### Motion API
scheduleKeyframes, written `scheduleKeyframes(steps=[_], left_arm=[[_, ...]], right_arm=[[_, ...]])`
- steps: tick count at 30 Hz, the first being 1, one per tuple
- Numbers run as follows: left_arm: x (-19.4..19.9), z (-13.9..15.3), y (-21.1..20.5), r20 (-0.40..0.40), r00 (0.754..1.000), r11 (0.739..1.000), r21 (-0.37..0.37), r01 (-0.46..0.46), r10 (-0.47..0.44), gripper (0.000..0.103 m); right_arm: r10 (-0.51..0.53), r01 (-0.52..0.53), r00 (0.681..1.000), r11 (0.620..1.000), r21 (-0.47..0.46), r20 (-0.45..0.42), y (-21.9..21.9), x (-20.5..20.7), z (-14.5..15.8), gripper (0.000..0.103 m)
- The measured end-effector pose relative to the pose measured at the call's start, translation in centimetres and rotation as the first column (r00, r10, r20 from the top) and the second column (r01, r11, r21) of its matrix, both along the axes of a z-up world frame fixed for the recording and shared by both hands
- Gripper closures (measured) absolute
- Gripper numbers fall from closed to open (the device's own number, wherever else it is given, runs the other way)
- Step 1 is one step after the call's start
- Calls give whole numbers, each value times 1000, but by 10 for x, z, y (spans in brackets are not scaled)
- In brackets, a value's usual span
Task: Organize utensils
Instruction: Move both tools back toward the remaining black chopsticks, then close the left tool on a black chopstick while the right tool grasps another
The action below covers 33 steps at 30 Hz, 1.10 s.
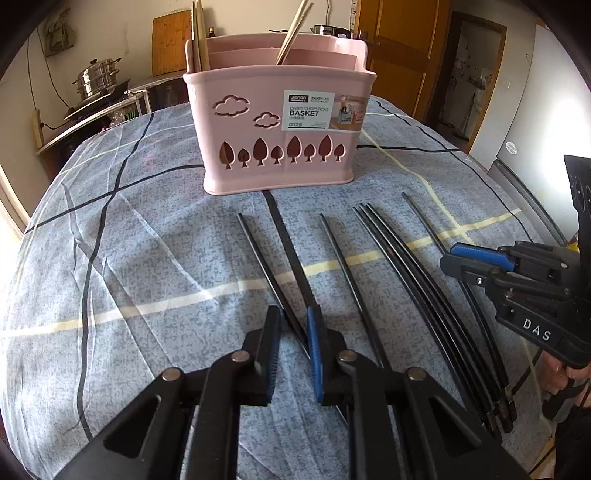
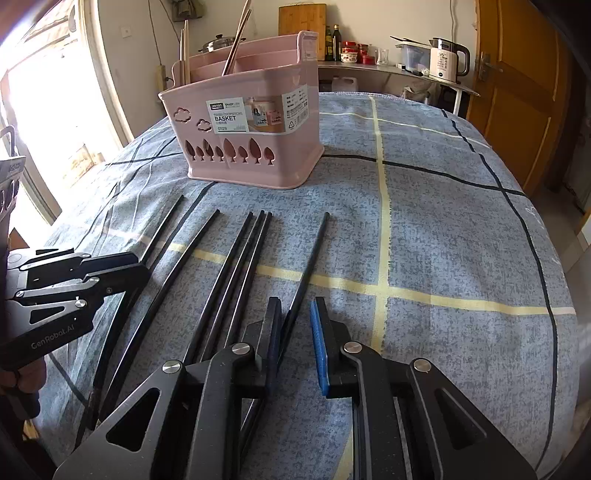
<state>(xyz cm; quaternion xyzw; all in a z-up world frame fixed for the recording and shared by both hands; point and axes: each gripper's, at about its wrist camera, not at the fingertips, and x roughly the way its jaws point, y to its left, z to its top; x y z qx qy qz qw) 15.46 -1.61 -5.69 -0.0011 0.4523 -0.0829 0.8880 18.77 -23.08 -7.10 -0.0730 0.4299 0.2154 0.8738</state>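
Left wrist view: we see left gripper (image 1: 293,334) spread around a black chopstick (image 1: 271,280).
Right gripper (image 2: 295,332): spread, straddling rightmost chopstick (image 2: 308,266).
Far: pink chopsticks basket (image 1: 273,147).

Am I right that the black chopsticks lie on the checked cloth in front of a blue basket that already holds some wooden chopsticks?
Not quite: the basket is pink, not blue, as the left wrist view shows. The rest holds: the black chopsticks lie on the checked cloth in front of it, and wooden chopsticks already stand inside.
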Motion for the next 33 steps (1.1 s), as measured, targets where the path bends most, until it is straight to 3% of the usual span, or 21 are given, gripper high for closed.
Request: scheduleKeyframes(steps=[12, 21, 27, 33], left_arm=[[-22, 2, 35, -29, 1000, 1000, -17, 10, -10, 91], [5, 3, 28, -67, 997, 999, -8, -32, 31, 86], [7, 2, 17, -39, 999, 998, 46, -33, 35, 87], [22, 4, 18, -60, 997, 999, 27, -42, 44, 95]], right_arm=[[0, -1, 1000, 1000, -6, -31, -31, 3, 1, 91], [-81, 78, 996, 996, -49, -49, -20, 19, 3, 91], [-85, 83, 996, 994, -68, -36, -13, 19, 2, 94], [-68, 67, 996, 997, -40, -49, -11, 23, 4, 96]])
